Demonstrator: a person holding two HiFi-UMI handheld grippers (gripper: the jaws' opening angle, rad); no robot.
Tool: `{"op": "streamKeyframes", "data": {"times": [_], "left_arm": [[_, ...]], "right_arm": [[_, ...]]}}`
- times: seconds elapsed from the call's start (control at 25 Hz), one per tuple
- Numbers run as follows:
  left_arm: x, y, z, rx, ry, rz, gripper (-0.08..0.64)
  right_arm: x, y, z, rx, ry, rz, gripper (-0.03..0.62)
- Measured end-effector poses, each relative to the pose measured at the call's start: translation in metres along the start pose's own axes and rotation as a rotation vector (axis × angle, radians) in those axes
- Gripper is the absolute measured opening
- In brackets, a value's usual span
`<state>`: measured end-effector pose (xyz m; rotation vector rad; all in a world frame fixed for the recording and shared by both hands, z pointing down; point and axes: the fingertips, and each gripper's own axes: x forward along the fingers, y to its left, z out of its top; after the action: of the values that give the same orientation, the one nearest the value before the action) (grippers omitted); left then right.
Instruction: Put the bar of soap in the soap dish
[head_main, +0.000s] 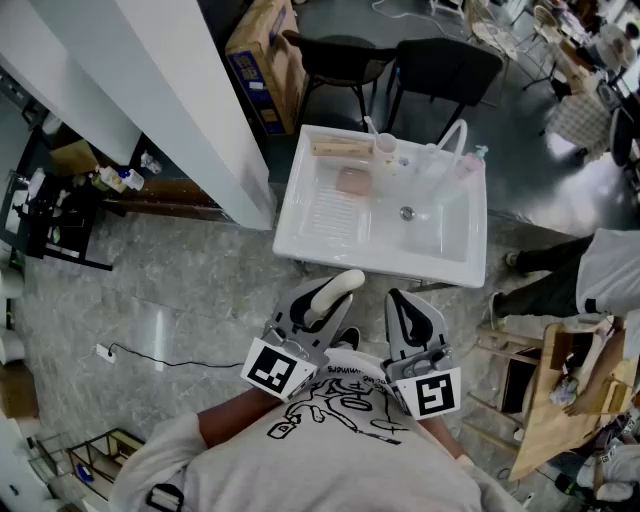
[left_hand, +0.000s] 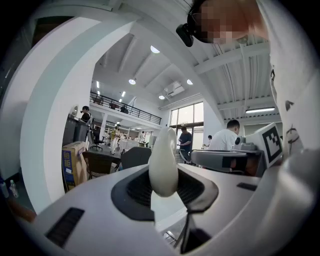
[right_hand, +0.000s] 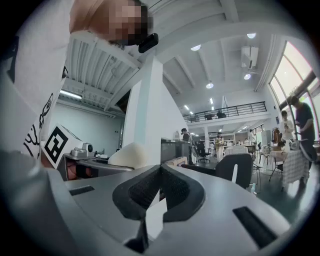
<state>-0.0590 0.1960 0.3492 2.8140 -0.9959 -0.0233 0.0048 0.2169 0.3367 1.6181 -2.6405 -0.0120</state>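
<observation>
Sink (head_main: 300, 215) ahead in head view, pinkish block (head_main: 352, 180) on its ribbed side. Left gripper (head_main: 322, 305) and right gripper (head_main: 403, 298) level, close to chest. Left gripper view: jaws clamped on upright pale bar of soap (left_hand: 163, 162). Right gripper view: pads pressed together.

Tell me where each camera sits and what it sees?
Head view: on the person's head, looking down at sink, shirt, left gripper, right gripper.
Left gripper view: on the left gripper, along jaws shut on the bar of soap; shirt right.
Right gripper view: on the right gripper, jaws shut, empty; shirt left.
Shared: each gripper view shows the other.
</observation>
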Motion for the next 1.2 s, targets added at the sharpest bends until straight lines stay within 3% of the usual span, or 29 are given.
{"op": "streamKeyframes", "data": {"times": [1.2], "left_arm": [[0.02,-0.055,-0.015,-0.005,0.023,0.036,0.107]], "right_arm": [[-0.044,-0.025,-0.008,0.052,-0.013,0.07,0.021]]}}
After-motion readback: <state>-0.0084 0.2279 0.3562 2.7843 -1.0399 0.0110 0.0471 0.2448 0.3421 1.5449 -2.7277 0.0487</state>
